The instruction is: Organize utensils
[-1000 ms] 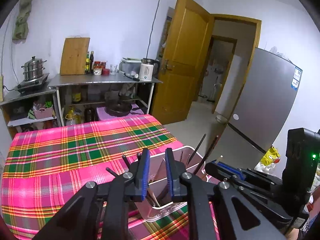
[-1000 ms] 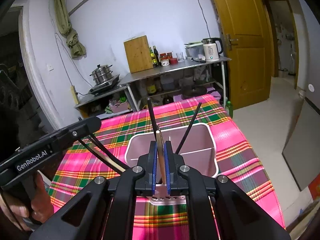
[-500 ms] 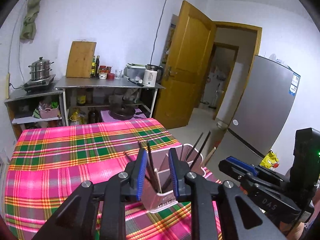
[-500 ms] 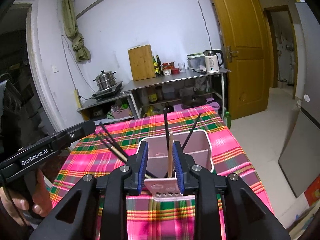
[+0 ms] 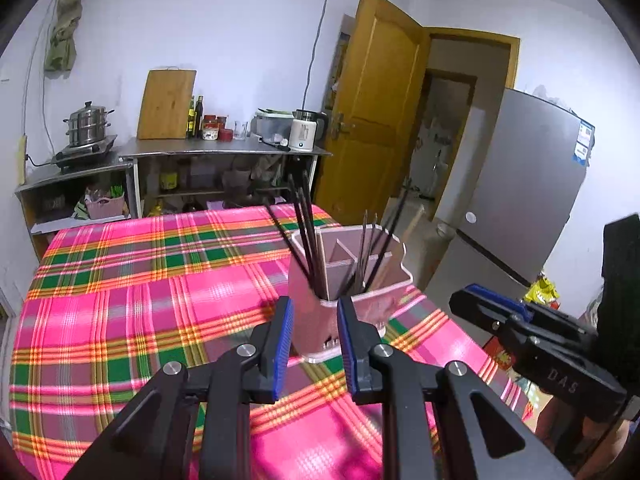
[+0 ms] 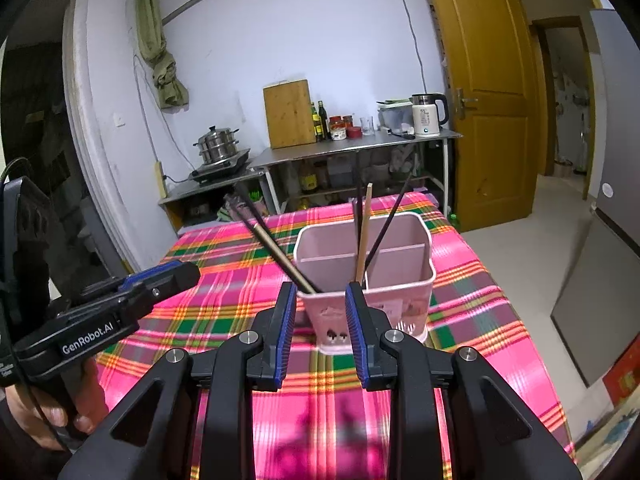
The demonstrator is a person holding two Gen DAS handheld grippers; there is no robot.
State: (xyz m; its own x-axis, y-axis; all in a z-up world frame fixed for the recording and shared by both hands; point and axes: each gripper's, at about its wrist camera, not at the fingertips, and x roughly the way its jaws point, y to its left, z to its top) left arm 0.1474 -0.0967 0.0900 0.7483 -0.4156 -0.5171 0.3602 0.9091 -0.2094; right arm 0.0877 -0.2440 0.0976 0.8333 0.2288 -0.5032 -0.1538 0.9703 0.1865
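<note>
A pink utensil holder (image 5: 352,280) (image 6: 376,280) with an inner divider stands on the plaid table (image 5: 140,312). Several dark chopsticks (image 5: 304,232) (image 6: 272,248) lean in its compartments, and one pale wooden chopstick (image 6: 364,232) stands in the near right compartment. My left gripper (image 5: 314,344) is open and empty, a little back from the holder. My right gripper (image 6: 320,336) is open and empty, also just short of the holder. Each gripper shows at the side of the other's view.
The pink plaid cloth (image 6: 480,320) covers the table; its right edge drops to the floor by a grey fridge (image 5: 528,208). A steel counter (image 5: 224,152) with kettle, bottles, cutting board and pot stands behind. A wooden door (image 6: 488,112) is at the right.
My right gripper let go of the pale chopstick, which now stands in the holder. Both grippers have opened wider and drawn back and up from the holder.
</note>
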